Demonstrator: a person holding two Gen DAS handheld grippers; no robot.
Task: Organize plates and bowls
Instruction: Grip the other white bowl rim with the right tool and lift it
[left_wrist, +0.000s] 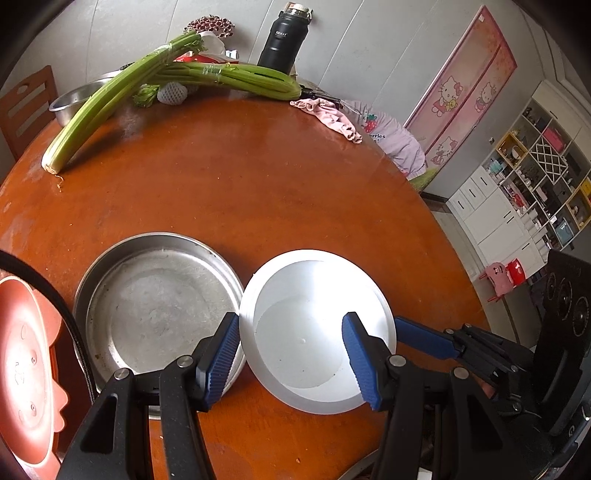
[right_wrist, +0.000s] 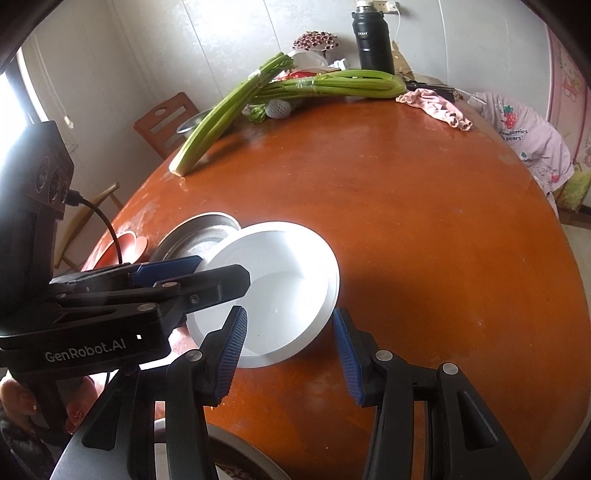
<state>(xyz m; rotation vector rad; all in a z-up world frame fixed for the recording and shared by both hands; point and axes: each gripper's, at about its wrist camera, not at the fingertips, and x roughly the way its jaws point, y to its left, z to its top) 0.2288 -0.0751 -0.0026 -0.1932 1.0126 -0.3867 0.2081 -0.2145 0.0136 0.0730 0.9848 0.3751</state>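
Both grippers angle steeply down. Left gripper (left_wrist: 291, 360) fingers straddle the white plate's (left_wrist: 314, 291) near-left rim, gapped, not pressing. Right gripper (right_wrist: 290, 356) brackets its near-right edge, also unclamped. Steel pan (left_wrist: 155, 299) touches the plate's left; celery (left_wrist: 110, 96) far across the table (left_wrist: 258, 184).

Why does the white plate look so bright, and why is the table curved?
Left wrist view: glare washes out the white plate and the fisheye lens bulges the table. Right wrist view: a bright window at the left, the plate casting a shadow to its right.
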